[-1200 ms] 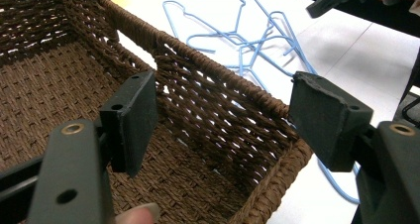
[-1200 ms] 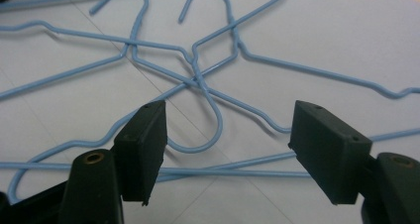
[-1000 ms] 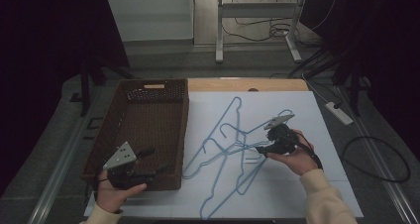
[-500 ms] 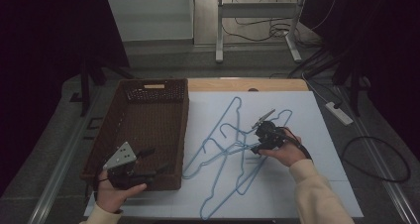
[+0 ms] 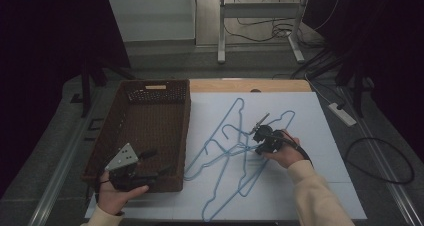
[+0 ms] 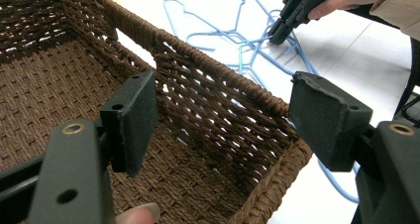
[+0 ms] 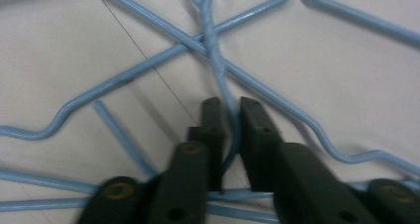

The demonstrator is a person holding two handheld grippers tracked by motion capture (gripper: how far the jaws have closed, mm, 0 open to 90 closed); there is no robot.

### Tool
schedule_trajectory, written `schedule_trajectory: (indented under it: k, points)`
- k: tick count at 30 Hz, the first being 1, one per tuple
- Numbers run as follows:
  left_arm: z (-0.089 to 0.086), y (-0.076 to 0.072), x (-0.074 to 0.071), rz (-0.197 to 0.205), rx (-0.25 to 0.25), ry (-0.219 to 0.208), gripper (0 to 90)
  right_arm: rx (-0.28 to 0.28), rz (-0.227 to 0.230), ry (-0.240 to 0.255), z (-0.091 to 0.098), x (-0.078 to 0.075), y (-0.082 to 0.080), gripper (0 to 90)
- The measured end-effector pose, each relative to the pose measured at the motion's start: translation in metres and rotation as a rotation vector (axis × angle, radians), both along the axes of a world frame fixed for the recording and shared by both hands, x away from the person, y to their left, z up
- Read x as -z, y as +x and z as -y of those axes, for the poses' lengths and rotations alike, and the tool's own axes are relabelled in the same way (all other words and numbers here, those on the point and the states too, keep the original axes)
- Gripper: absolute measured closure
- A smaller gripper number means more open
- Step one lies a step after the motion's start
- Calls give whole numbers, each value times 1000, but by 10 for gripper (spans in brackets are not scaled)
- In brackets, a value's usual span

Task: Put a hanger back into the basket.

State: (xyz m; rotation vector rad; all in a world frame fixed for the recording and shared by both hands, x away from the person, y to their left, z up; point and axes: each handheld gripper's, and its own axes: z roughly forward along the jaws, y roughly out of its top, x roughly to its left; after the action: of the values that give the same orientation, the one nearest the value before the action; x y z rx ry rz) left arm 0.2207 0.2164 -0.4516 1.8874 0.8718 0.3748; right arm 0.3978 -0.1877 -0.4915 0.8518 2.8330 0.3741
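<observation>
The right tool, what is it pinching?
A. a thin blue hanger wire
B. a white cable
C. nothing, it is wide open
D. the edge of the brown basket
A: in the right gripper view the jaws of the right tool have just been closing around a thin wire of a blue hanger lying on the white table, nearly together with the wire running between them.
</observation>
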Motion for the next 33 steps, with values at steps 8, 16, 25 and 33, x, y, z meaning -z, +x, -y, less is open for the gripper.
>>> schedule_trajectory:
  k: [8, 16, 25, 33]
  points:
    - [0, 0, 0, 1, 0, 2, 285, -2, 59, 28, 3, -16, -6, 846]
    - [-1, 0, 0, 3, -2, 1, 285, -2, 81, 63, 5, -34, -10, 846]
    - [1, -1, -2, 3, 4, 4, 286, 1, 90, 108, 15, -45, -20, 847]
    - [3, -1, -1, 0, 5, 13, 287, 7, 91, 122, 29, -51, -32, 847]
